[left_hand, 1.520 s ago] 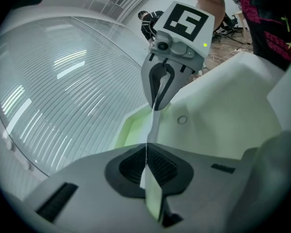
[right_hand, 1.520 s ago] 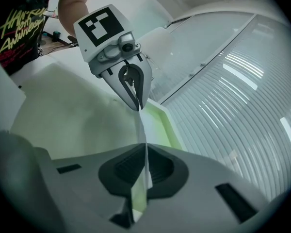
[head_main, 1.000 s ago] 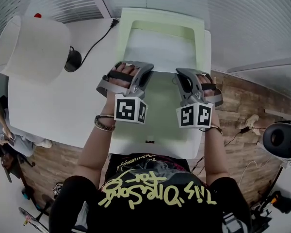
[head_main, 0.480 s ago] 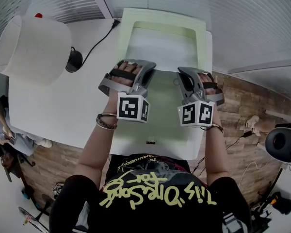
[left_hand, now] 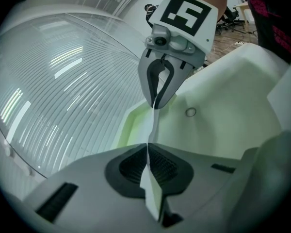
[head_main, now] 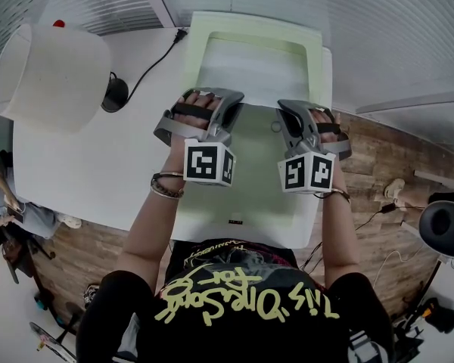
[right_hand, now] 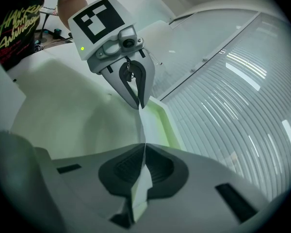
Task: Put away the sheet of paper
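The white sheet of paper (head_main: 250,70) hangs stretched between my two grippers, over the open pale green case (head_main: 250,25) on the table. My left gripper (head_main: 231,108) is shut on the sheet's near left corner. My right gripper (head_main: 286,113) is shut on the near right corner. In the left gripper view the paper (left_hand: 153,125) runs edge-on out of my left gripper's jaws (left_hand: 148,152) across to the right gripper (left_hand: 157,101). The right gripper view mirrors this: the paper (right_hand: 141,127) leaves my right gripper (right_hand: 144,152) and reaches the left gripper (right_hand: 138,103).
A white lampshade (head_main: 49,70) stands at the left on the white table (head_main: 83,165), with its black base (head_main: 115,93) and cable (head_main: 155,55) beside the case. The case's flat green lid (head_main: 250,195) lies toward me. Wooden floor and a round black object (head_main: 443,225) are at the right.
Both grippers have moved slightly forward over the case with the sheet still held between them.
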`<action>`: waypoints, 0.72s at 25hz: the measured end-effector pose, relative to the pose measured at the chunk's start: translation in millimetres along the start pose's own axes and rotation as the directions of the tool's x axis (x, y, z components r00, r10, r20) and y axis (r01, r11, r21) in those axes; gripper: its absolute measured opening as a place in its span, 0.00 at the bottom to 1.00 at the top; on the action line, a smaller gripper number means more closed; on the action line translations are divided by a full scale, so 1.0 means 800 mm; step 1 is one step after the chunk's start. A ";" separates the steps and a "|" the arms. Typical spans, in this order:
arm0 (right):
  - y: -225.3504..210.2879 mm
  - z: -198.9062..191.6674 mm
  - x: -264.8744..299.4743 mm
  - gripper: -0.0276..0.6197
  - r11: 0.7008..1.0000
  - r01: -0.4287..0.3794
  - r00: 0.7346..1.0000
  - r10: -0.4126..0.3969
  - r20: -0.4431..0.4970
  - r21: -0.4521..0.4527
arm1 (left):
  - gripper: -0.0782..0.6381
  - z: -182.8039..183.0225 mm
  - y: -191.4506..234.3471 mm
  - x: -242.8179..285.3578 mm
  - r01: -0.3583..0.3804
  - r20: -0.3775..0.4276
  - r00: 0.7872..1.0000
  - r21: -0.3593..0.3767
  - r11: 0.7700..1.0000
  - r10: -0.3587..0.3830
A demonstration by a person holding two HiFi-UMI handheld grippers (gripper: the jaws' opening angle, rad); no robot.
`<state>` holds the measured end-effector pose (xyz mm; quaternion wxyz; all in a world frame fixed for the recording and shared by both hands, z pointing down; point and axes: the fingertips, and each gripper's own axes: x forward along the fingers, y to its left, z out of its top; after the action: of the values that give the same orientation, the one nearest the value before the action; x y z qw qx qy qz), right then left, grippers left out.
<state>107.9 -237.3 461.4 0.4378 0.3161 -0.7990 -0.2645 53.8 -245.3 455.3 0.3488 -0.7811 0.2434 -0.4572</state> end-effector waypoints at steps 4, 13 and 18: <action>-0.002 -0.002 0.002 0.05 1.000 0.001 1.000 -0.001 -0.001 -0.008 | 0.12 0.001 0.005 0.002 -0.005 0.008 1.000 -0.022 1.000 0.005; -0.008 -0.007 0.010 0.05 1.000 0.008 1.000 -0.007 -0.006 0.013 | 0.12 0.000 0.009 0.008 -0.009 0.008 1.000 -0.033 0.999 0.010; -0.009 -0.010 0.014 0.05 1.000 0.011 1.000 -0.011 -0.003 0.009 | 0.12 -0.001 0.010 0.012 -0.010 0.005 1.000 -0.036 0.999 0.011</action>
<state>111.8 -251.2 466.2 0.4361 0.3227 -0.7978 -0.2630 57.2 -257.2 454.5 0.3376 -0.7871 0.2549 -0.4490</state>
